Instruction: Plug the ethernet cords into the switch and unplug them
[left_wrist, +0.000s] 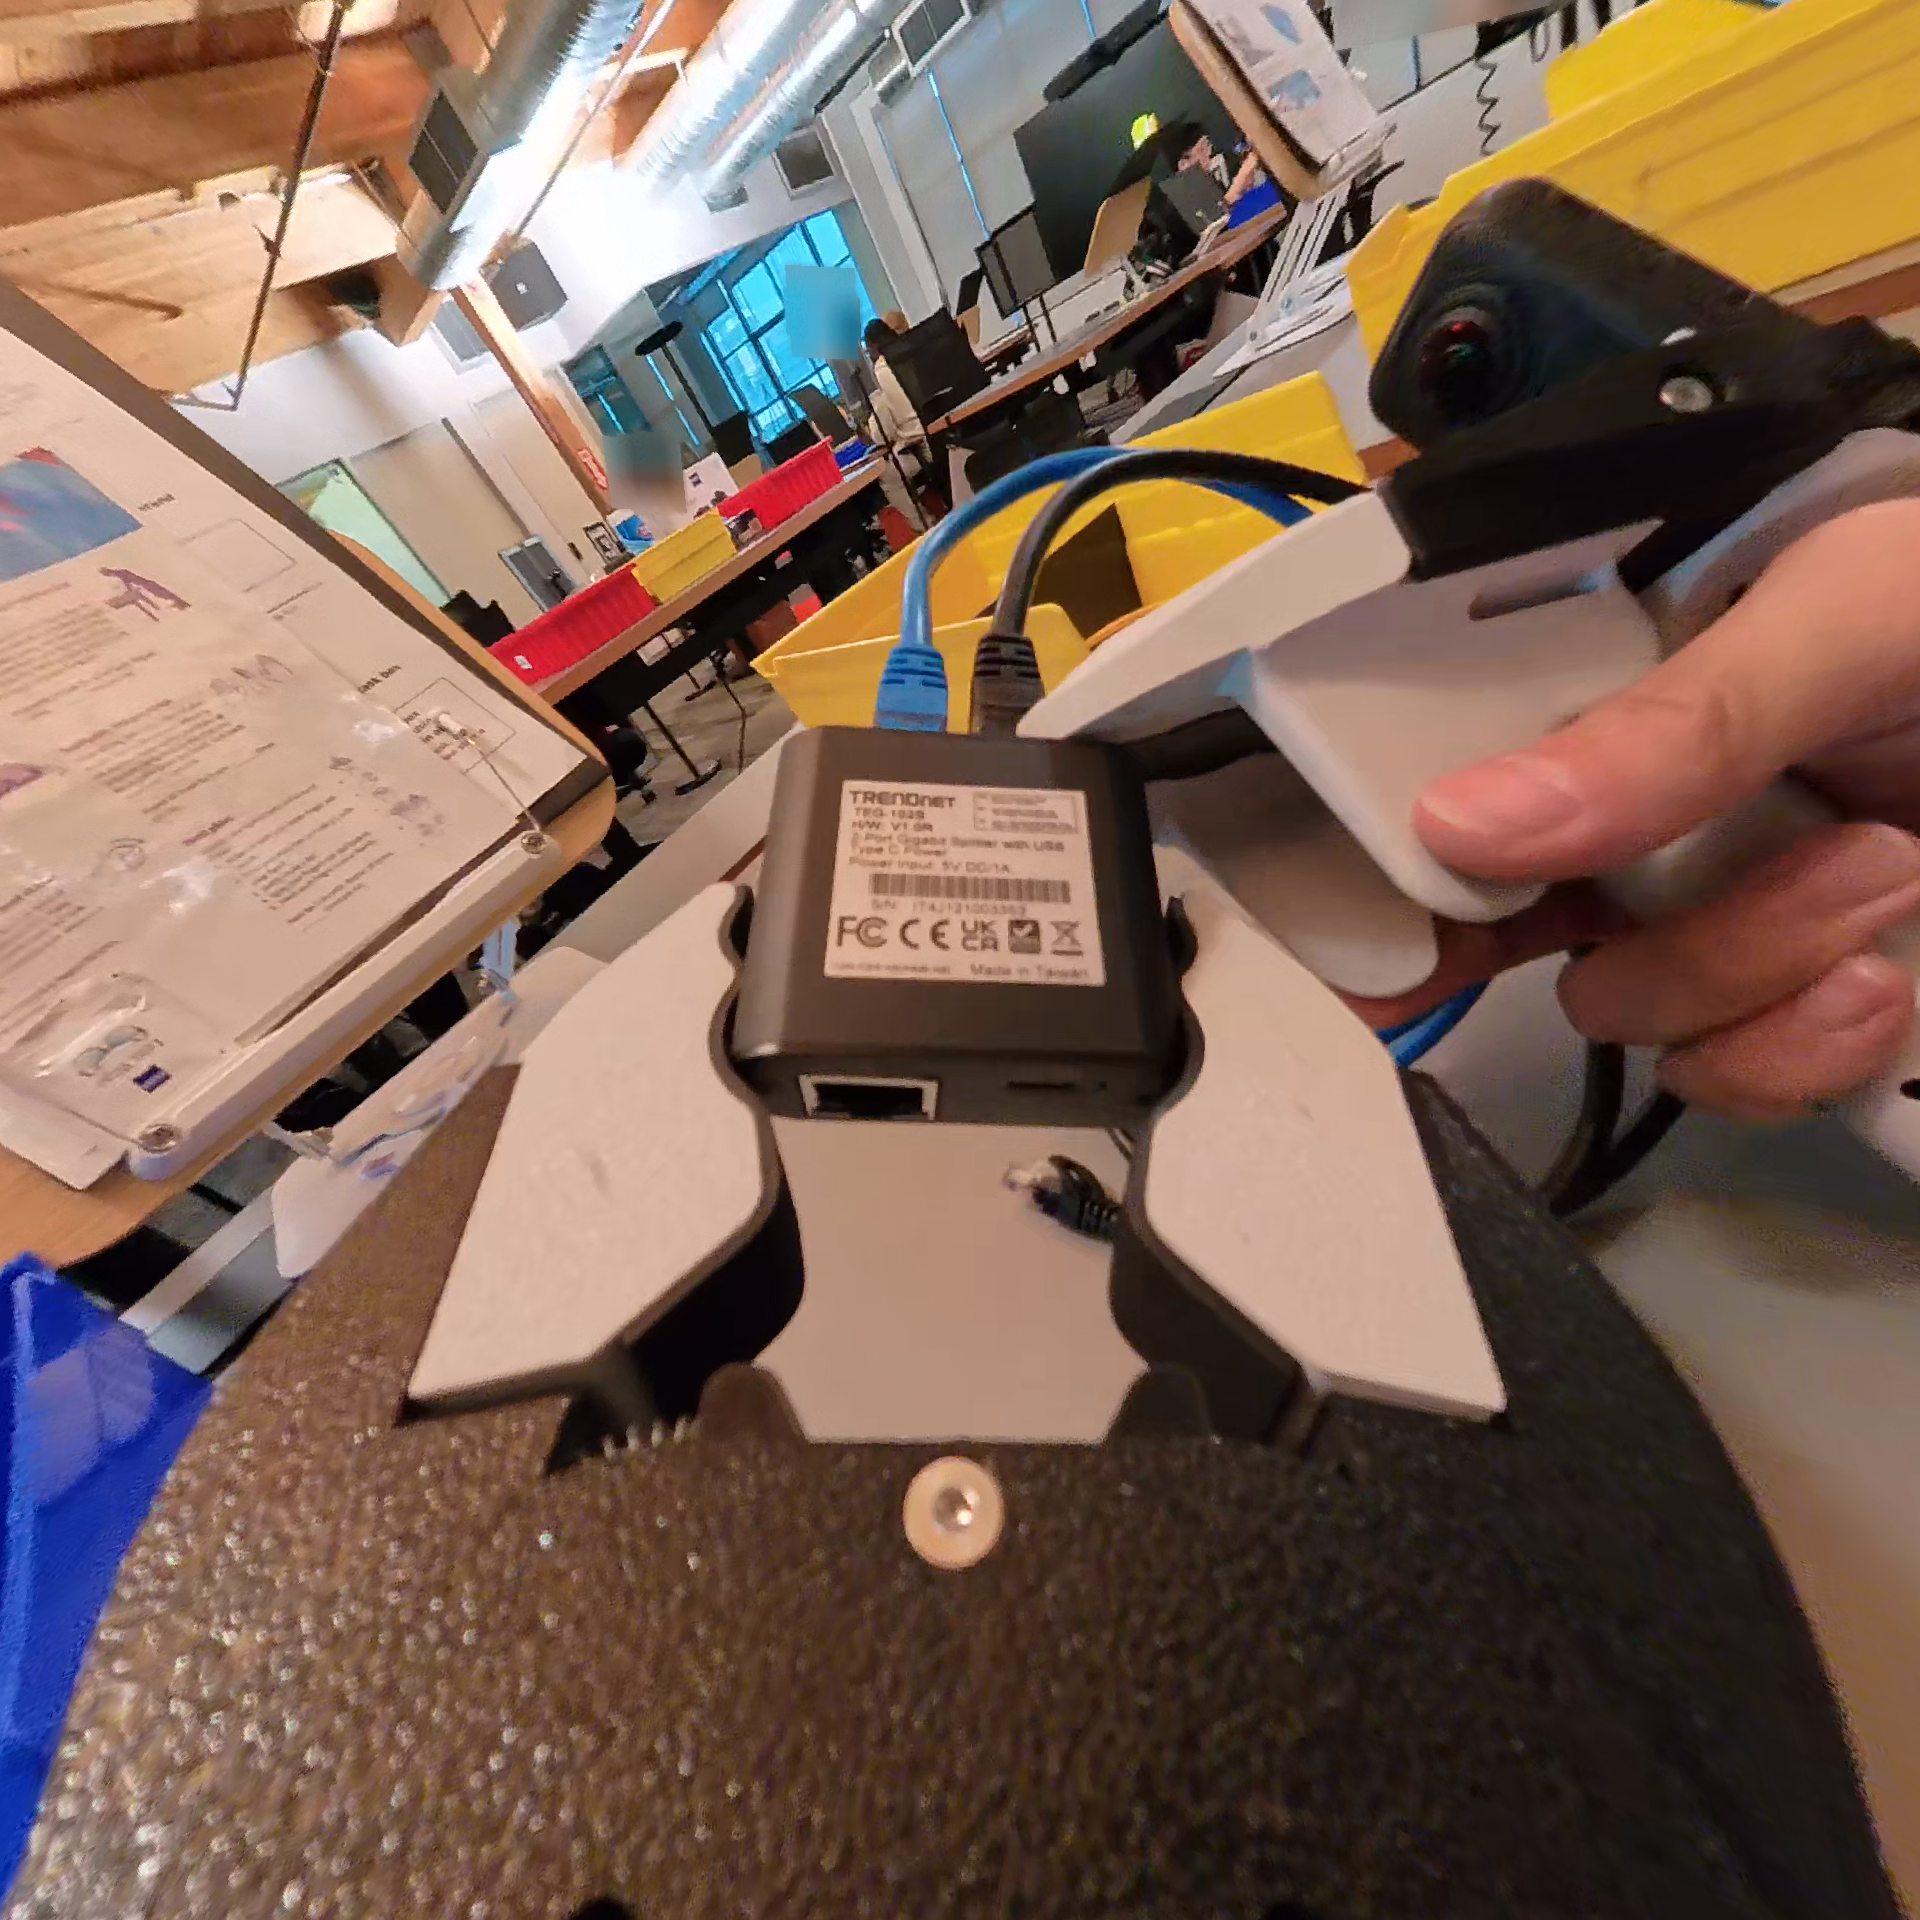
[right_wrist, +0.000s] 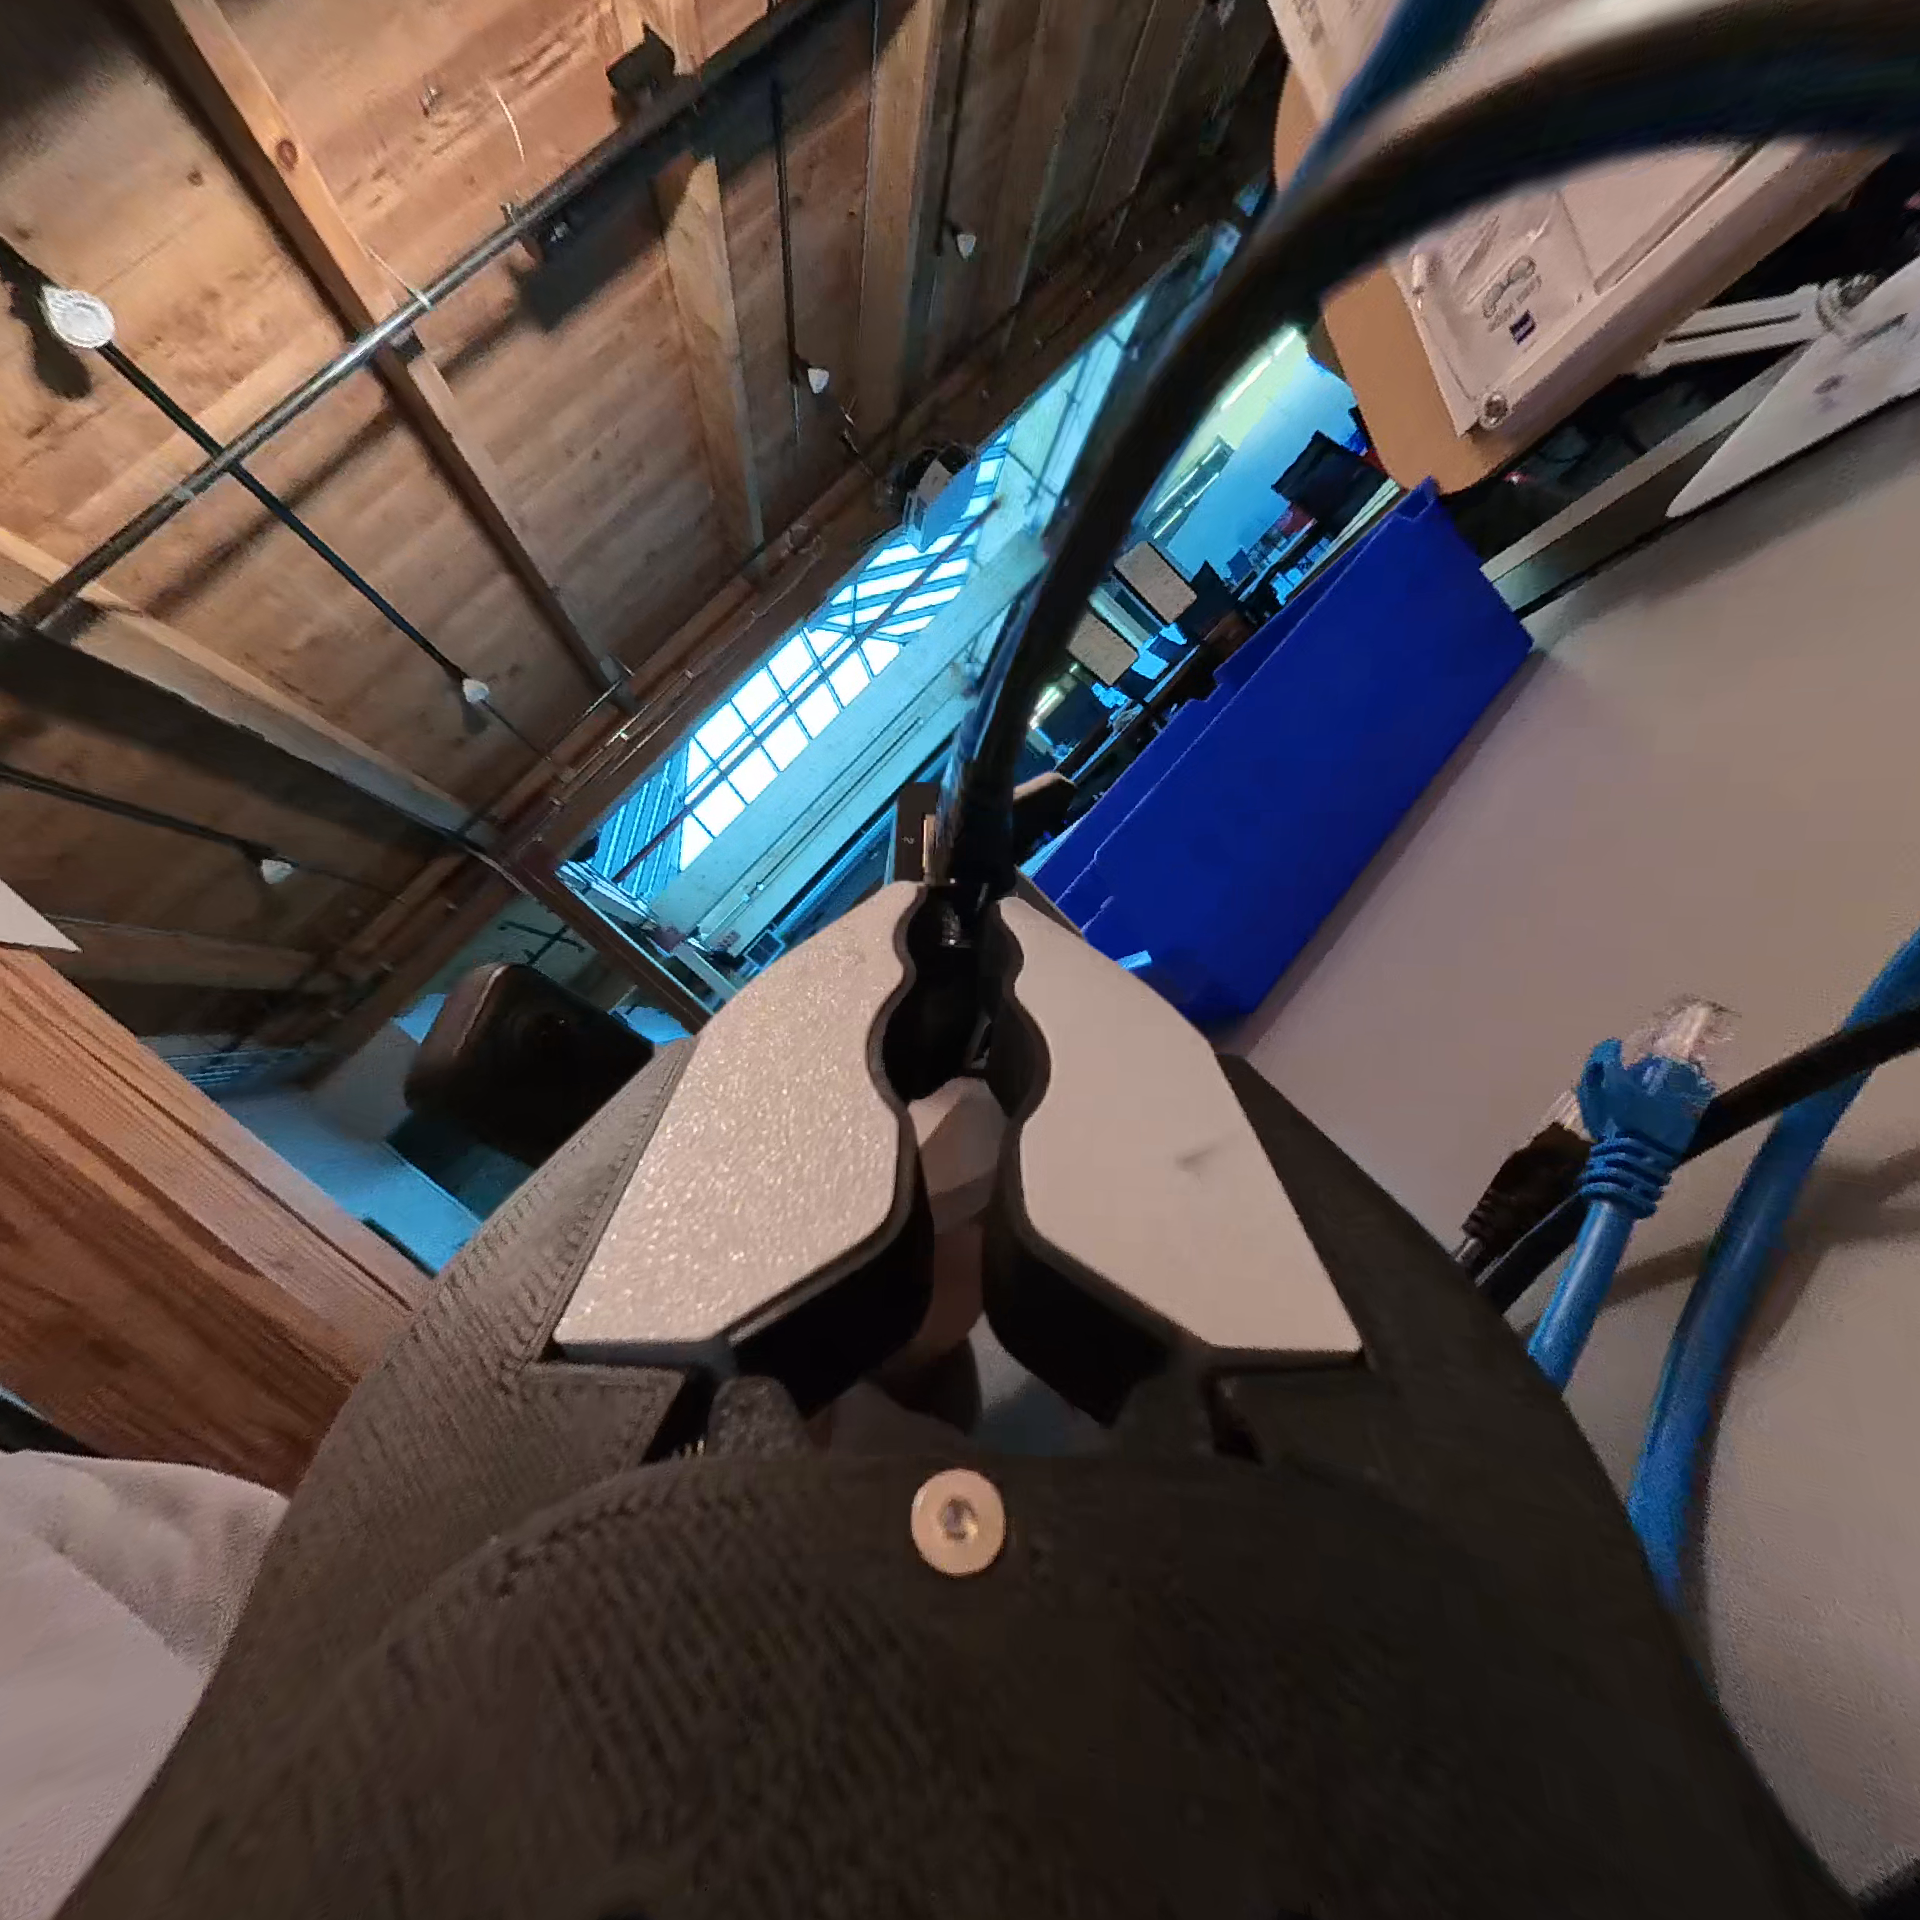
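Left wrist view: left gripper (left_wrist: 951, 997) is pinching the black switch (left_wrist: 951, 904) label-up; beyond the switch, a blue cord (left_wrist: 920, 623) and black cord (left_wrist: 1013, 623) are sitting plugged in, the right gripper (right_wrist: 961, 997) clamping the black cord's plug.

Switch pinched in the left tool, two cords going in the far side

The switch (left_wrist: 951, 914) sits between the left tool's (left_wrist: 956, 997) fingers; both cords (left_wrist: 1023, 582) plug into its far edge, right tool (left_wrist: 1195, 686) just right of them, loose plug (left_wrist: 1070, 1195) on the worktop (left_wrist: 1714, 1299) underneath.
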